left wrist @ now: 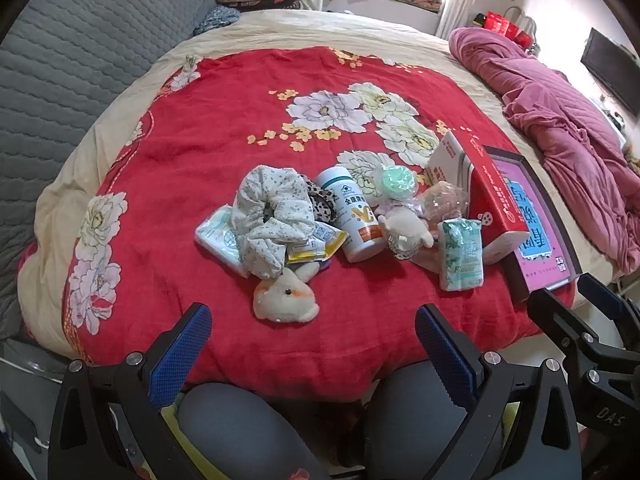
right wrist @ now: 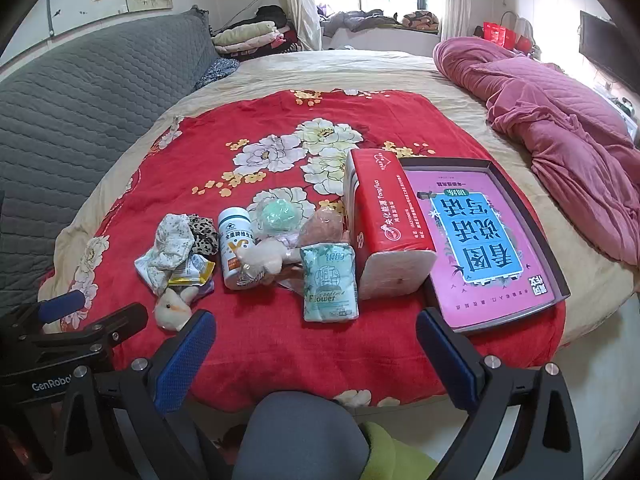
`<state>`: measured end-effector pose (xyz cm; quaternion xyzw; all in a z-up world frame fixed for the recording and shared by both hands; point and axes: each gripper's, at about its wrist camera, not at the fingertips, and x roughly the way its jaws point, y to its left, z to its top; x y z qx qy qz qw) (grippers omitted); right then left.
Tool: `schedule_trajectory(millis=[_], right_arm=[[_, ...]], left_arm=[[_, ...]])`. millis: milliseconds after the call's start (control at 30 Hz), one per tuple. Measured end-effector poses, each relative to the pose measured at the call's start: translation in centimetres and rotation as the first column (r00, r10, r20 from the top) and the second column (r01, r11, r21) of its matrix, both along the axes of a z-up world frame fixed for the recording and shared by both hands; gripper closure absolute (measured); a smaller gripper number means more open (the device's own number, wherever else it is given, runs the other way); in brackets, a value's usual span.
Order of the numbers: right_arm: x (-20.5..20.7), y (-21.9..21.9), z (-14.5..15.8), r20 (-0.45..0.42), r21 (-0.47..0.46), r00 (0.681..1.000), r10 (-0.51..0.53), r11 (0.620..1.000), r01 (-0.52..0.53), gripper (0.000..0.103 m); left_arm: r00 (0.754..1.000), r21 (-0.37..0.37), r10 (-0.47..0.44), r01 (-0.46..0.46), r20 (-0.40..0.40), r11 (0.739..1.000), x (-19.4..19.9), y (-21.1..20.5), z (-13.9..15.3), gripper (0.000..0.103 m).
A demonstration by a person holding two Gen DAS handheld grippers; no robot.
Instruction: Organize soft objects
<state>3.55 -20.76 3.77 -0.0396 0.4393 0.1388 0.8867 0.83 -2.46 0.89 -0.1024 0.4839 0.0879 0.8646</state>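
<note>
Plush toy (left wrist: pixel 286 300) lies on the red blanket (left wrist: pixel 200 184) nearest the left hand-held gripper (left wrist: pixel 312 330), light and squashy, best pinched across its body; both left and right hand-held gripper (right wrist: pixel 316 332) spread wide, empty.

Plush red floral blanket (left wrist: pixel 224 152), glossy plastic bottle (left wrist: pixel 356 216), crinkly plastic tissue pack (right wrist: pixel 330 282).
</note>
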Motion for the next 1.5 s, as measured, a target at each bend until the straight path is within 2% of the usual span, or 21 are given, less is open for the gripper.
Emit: schedule_trajectory(millis=[1167, 1233, 1500], right_arm=[[0.0, 0.0, 0.2, 0.011, -0.017, 1.000, -0.005, 1.000, 0.006, 0.002], [0.1, 0.0, 0.0, -0.021, -0.008, 1.000, -0.004, 1.000, 0.004, 0.002], [0.6, 0.2, -1.4, -0.053, 0.029, 0.999, 0.002, 1.000, -0.001, 0.002]], left_arm=[[1.000, 0.007, -0.005, 0.005, 0.001, 1.000, 0.0, 0.0, -0.1, 0.001], [1.000, 0.008, -0.002, 0.002, 0.002, 1.000, 0.1, 0.2, -0.2, 0.001], [1.000, 0.001, 0.016, -0.016, -0.019, 1.000, 0.7, 1.7, -1.3, 0.001]])
